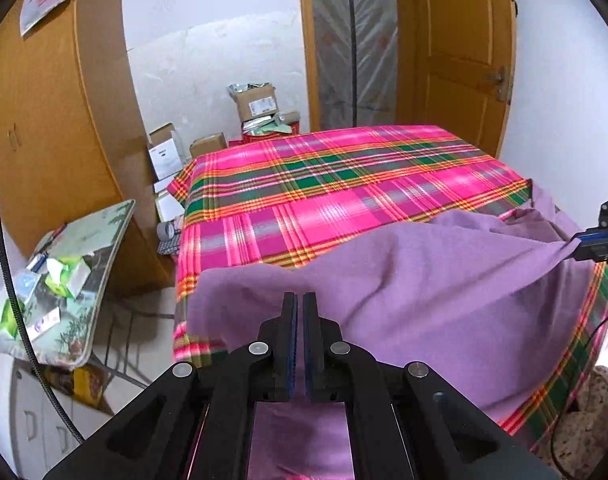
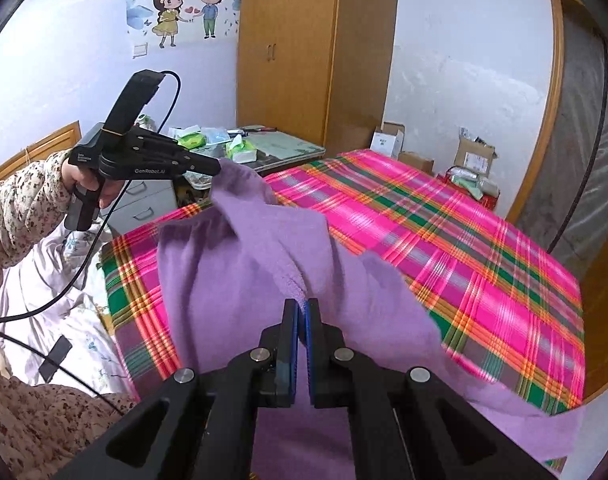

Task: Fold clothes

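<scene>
Early stage, judging by the lie of things. Purple fleece garment [image 1: 403,280] spread loosely over near part of a desk w/ pink plaid cloth [image 1: 343,184]; rumpled, no clean crease or flat fold visible yet. Type of garment (top, blanket?) not clear from either view.

Left claw [image 1: 300,312] clamped together on near edge of the fleece, fabric pinched btwn the pads & running under the fingers. In right wrist view, same left claw [image 2: 214,168] seen at far left, lifting a peak of fabric clear of the desk; person's hand [image 2: 86,188] in floral sleeve [image 2: 20,204] on the grip.

Right claw [image 2: 302,320] also clamped shut, on a ridge of the fleece [image 2: 264,264]; seen in left wrist view at far right edge [image 1: 575,246], tugging a corner taut.

So: both corners/edges secured, garment raised along near side, part still resting on the plaid. Done: pick-up & grip. Left: carry the held edge over toward far side, lay flat, smooth, then probably further folds. Lower right flap [image 2: 523,412] hangs off desk edge, will need tidying.

Far half of plaid cloth bare, room to lay the fold there.
</scene>
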`<state>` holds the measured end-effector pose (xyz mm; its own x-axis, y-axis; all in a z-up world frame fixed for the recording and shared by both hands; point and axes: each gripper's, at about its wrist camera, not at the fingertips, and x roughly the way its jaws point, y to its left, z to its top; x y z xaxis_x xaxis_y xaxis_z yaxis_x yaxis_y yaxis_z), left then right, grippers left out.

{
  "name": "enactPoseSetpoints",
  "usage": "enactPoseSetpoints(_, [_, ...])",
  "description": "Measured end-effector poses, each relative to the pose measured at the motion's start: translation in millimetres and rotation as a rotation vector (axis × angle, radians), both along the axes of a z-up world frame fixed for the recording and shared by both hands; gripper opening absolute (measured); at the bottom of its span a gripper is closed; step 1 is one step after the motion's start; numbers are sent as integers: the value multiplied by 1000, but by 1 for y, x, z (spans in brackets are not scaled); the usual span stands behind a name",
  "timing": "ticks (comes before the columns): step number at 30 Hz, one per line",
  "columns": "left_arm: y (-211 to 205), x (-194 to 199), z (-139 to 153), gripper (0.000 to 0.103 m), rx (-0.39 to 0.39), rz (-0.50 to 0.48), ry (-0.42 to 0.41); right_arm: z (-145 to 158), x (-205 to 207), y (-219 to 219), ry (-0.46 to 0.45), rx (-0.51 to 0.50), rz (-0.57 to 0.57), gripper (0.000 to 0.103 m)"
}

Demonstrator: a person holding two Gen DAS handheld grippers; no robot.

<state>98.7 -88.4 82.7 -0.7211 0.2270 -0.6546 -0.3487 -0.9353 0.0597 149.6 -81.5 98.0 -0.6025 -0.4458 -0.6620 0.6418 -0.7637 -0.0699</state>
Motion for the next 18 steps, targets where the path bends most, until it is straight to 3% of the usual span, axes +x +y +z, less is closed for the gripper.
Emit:
enactPoseSetpoints(6, [-7, 5, -26, 3, 64, 38, -76, -18, 9, 0, -30, 16, 6, 4])
enactPoseSetpoints(9, [-20, 3, -38, 5, 166, 94, -129, -26, 9, 0, -48, 13, 1, 4])
enactPoseSetpoints(14, [-37, -3, -56, 33, 274, 182, -208, -34, 10, 0, -59, 16, -4, 4])
enactPoseSetpoints(18, [-54, -15, -66, 45, 393, 265, -287, -38, 10, 0, -58, 26, -16, 4])
